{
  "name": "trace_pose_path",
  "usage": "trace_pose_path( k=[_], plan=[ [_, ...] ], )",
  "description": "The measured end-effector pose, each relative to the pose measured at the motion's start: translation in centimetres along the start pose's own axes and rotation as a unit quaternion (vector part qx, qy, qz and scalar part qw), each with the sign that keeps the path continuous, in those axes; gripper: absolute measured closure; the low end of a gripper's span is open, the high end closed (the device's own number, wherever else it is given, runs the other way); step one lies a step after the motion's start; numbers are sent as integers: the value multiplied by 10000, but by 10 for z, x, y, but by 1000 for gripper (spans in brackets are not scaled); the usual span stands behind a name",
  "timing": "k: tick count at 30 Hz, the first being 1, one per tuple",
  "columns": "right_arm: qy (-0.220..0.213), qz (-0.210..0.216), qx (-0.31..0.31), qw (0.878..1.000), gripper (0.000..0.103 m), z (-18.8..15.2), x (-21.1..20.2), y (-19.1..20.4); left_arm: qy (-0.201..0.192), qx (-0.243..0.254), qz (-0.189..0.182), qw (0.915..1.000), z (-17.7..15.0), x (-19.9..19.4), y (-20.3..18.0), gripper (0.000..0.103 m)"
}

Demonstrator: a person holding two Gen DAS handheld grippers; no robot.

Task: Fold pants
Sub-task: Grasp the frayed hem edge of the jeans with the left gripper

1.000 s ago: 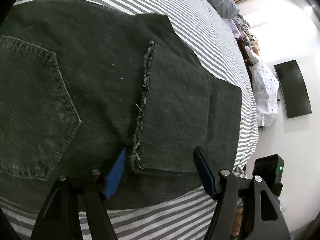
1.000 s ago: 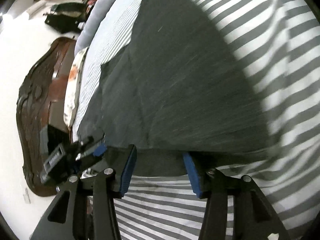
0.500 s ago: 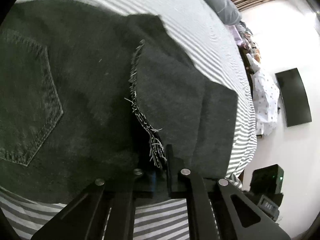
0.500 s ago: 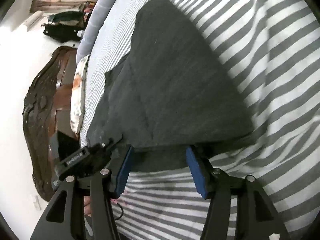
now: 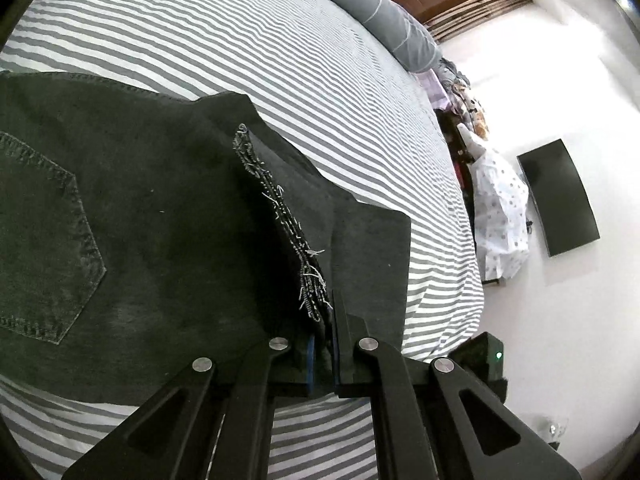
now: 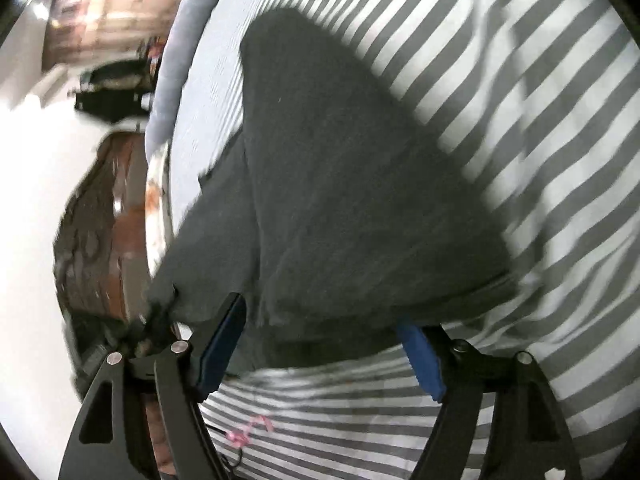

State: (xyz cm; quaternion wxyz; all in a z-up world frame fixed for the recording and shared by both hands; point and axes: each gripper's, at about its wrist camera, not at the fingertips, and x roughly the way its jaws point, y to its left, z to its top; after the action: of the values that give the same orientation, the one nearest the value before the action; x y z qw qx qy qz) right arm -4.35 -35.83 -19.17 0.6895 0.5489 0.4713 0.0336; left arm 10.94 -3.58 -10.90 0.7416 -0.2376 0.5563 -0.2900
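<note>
Dark grey jeans [image 5: 160, 208] lie folded on a striped bed, back pocket [image 5: 44, 240] at the left. My left gripper [image 5: 323, 354] is shut on the frayed leg hem [image 5: 288, 232] and lifts it slightly off the layer below. In the right wrist view the jeans [image 6: 352, 200] fill the middle, blurred. My right gripper [image 6: 320, 344] is open, its blue pads on either side of the near folded edge of the jeans.
The grey-and-white striped bedsheet [image 5: 280, 52] surrounds the jeans. A grey bolster [image 5: 372, 12] lies at the far edge. A dark wooden headboard [image 6: 96, 232] is left of the bed. A black screen [image 5: 560, 196] hangs on the wall beyond the bed's edge.
My left gripper closed on the frayed hem and has raised it. My right gripper stayed open and moved in closer to the jeans' near edge.
</note>
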Motion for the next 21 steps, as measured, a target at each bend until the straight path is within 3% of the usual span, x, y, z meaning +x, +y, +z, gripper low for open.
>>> trace_pose_path(
  k=[2,5,7,9,10,16,21],
  plan=[
    [-77,-64,-8,9999,32,4,-6,0,20,-42,49,10000,1,1,5,97],
    [-49,-319,-64,9995,46,5,-4,4,65,-130,149,9998,0,2,15,97],
    [1,-648,-284,9975,70,3,-1,9,55,-120,271,9995,-1,2,18,97],
    [65,-951,-560,9939,85,0,3,16,76,-111,340,9993,-3,0,23,97],
    [65,-1109,-736,9911,88,-2,4,21,105,-107,359,9992,-2,-1,25,97],
    [1,-2145,-1630,9630,90,-9,16,41,401,211,785,9959,-20,17,31,97],
    [103,-2214,-1493,9636,89,-4,22,29,545,263,1046,9927,-31,32,39,97]
  ],
)
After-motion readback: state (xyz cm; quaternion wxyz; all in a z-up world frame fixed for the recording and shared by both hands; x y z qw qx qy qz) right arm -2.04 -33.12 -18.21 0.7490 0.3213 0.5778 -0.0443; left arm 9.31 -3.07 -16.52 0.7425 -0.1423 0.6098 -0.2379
